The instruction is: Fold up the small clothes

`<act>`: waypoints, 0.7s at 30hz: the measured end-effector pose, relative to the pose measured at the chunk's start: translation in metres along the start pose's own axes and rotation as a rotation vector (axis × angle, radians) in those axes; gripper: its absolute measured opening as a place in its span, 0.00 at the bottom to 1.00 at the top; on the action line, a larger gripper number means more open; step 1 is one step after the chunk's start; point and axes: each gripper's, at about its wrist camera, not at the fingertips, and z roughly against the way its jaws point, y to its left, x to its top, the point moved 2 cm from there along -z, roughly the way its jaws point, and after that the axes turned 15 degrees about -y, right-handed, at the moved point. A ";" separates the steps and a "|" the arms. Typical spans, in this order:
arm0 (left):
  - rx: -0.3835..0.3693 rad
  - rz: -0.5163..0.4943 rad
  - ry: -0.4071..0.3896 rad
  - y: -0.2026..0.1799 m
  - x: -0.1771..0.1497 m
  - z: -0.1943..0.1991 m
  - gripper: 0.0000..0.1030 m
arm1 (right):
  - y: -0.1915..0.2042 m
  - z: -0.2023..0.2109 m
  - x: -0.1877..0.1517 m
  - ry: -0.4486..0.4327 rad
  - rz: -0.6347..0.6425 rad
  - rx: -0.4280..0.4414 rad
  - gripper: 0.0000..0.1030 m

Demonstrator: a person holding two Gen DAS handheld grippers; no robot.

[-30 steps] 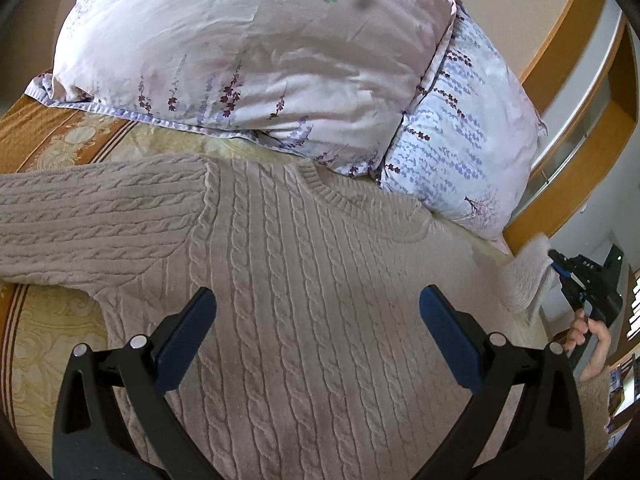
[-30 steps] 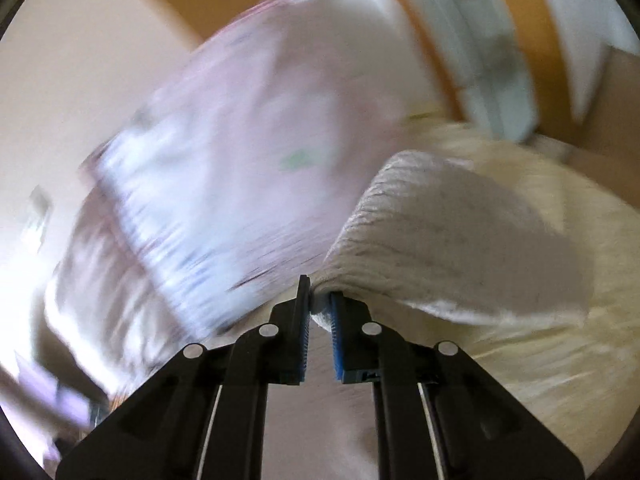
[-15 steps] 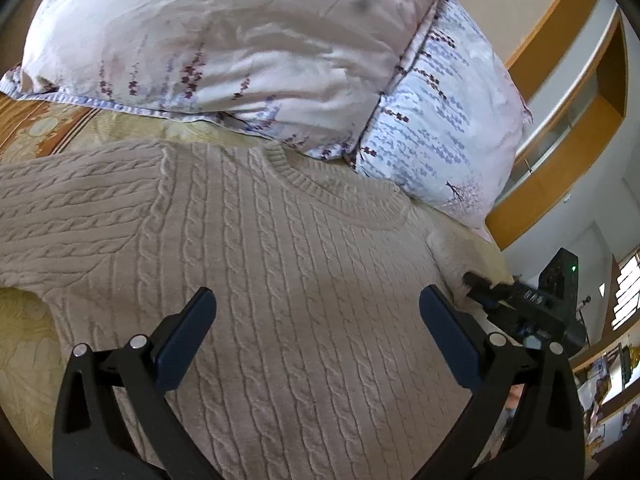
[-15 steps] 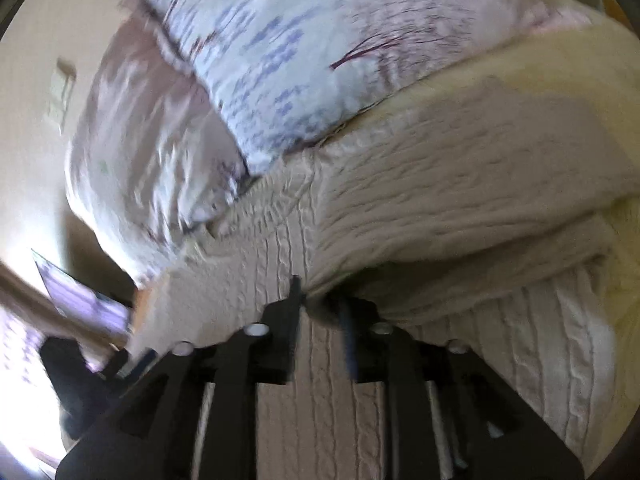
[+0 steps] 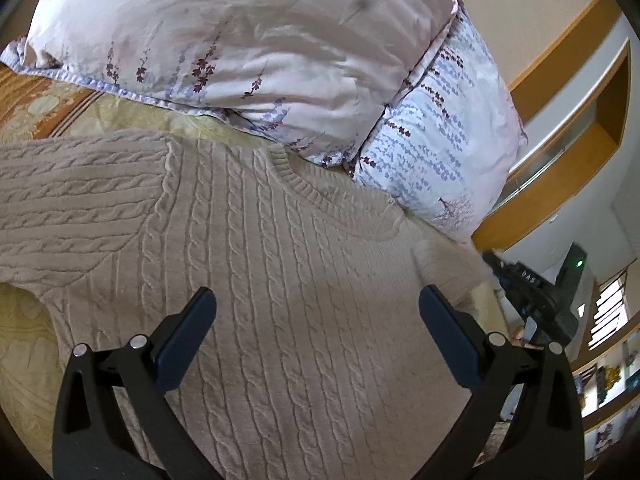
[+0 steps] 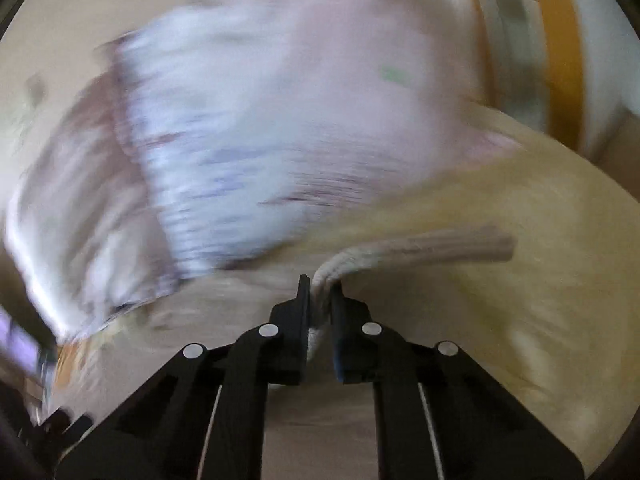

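1. Sweater [image 5: 280, 280] lies flat on bed [image 5: 24, 360], collar by pillows [image 5: 240, 40].
2. Right tongs [image 6: 320, 296] pinch sleeve [image 6: 420, 246]; left tongs [image 5: 316, 320] spread wide, empty.
3. Step looks like the sleeve fold; next, lay it across the chest.

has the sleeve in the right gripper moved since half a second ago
Yes. The sleeve, clamped in the right gripper, lay folded over the sweater body then; now it is pulled out away from the body, over the yellow bedspread beside the pillows.
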 end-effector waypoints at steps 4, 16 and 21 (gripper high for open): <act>-0.027 0.052 0.004 0.002 0.001 -0.001 0.98 | 0.077 -0.027 -0.033 0.202 0.095 0.281 0.12; -0.044 0.212 0.113 0.008 -0.007 -0.029 0.76 | -0.038 -0.003 -0.062 0.363 -0.445 0.204 0.54; -0.039 0.317 0.162 0.014 -0.012 -0.050 0.59 | -0.117 0.005 -0.062 0.281 -0.718 0.063 0.45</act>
